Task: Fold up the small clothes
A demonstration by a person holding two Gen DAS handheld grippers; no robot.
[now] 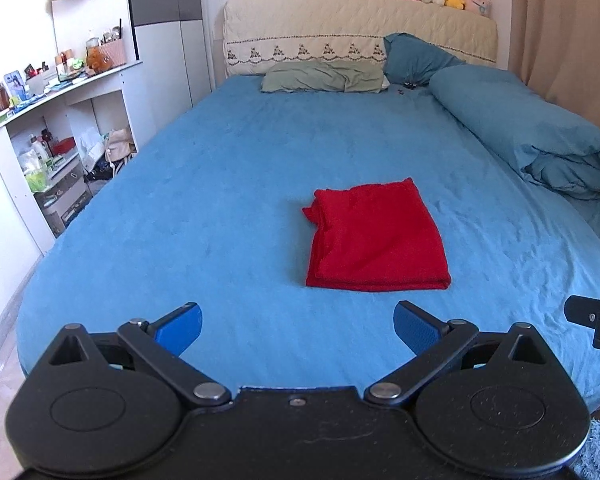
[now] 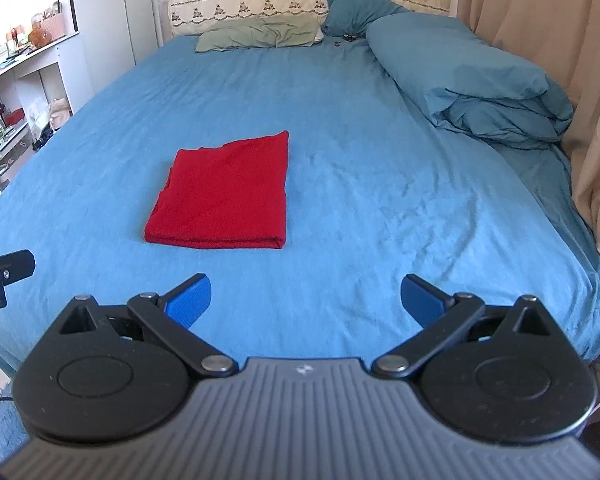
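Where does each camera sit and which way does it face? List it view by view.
Left wrist: on the left tongs, open, facing up the bed toward the headboard; the red folded cloth lies ahead-right; right tongs' tip at the right edge.
Right wrist: on the right tongs, open, same heading; cloth ahead-left.
Shared: cloth, green pillow, folded duvet.

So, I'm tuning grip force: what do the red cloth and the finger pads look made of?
Red cloth: soft matte knit or terry, judging by its fuzzy, dull surface and thick rounded fold edge; exact fibre unclear. Finger pads: blue, with a fine ribbed texture, probably rubber or moulded plastic.
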